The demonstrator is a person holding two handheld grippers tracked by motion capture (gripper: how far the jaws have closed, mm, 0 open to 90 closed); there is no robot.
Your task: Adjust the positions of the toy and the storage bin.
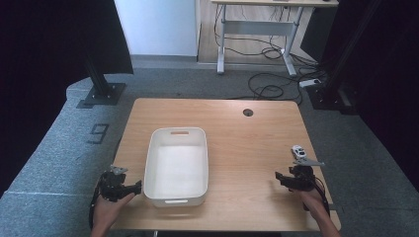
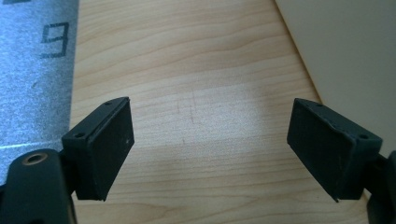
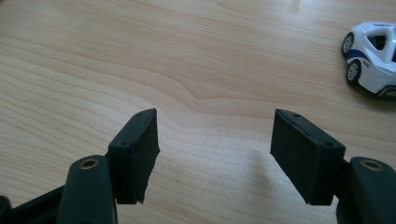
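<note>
1. Nearest the lens in the right gripper view, the right gripper (image 3: pixel 215 151) has its jaws spread wide with nothing between them, only bare wood of the table (image 3: pixel 140 56) in the gap.
2. Toy car (image 3: pixel 373 56): white with a blue stripe and dark windows, standing on its wheels on the table, beyond that gripper and off to one side, apart from both jaws. Part of the body is cut off by the picture edge.
3. High view: the toy car (image 1: pixel 298 152) sits just beyond the right gripper (image 1: pixel 282 176), near the table's right edge. Its long axis runs roughly front-to-back on the table, slightly slanted; which end is the nose cannot be told at this size.
4. White bin (image 1: pixel 176 168): empty, rectangular, handle slots at both short ends, long axis running away from the person. The car lies well to the right of the bin.
5. Left gripper (image 1: pixel 132 187): just left of the bin's near corner, held in a hand (image 1: pixel 106 212).
6. Left gripper view: left gripper (image 2: pixel 210 144) released, jaws wide apart over bare wood, the bin wall (image 2: pixel 355 60) close beside one jaw.
</note>
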